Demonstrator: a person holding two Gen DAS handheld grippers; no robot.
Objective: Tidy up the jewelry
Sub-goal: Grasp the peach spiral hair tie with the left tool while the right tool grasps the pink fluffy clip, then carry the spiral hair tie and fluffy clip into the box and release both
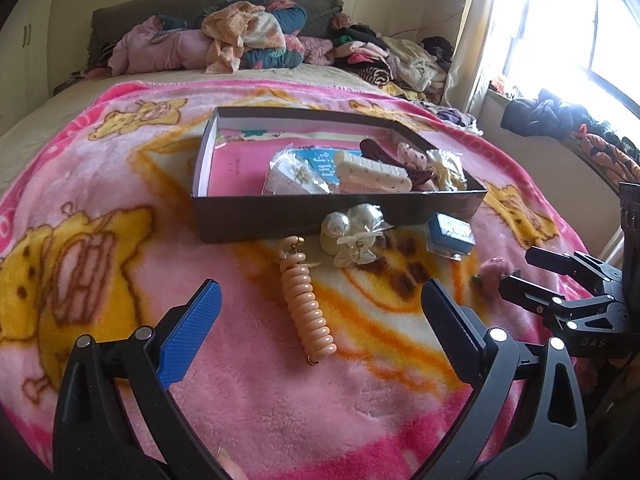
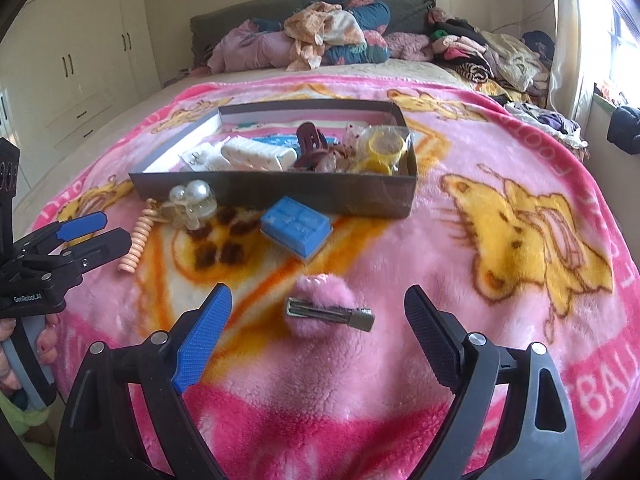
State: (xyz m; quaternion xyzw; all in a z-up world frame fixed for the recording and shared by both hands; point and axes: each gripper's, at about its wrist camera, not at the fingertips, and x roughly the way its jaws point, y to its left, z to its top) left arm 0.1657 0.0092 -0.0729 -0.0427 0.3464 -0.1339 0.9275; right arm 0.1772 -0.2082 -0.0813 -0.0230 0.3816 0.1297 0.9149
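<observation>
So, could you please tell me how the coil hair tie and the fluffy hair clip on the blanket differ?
The coil tie is peach and smooth, a long stretched spiral; the fluffy clip is a pink pom-pom on a flat metal clip. The tie lies ahead of the open left gripper; the clip lies ahead of the open right gripper. The tie lies lengthwise toward the box; the clip lies crosswise. Both rest on the blanket, outside the box, ungripped.
</observation>
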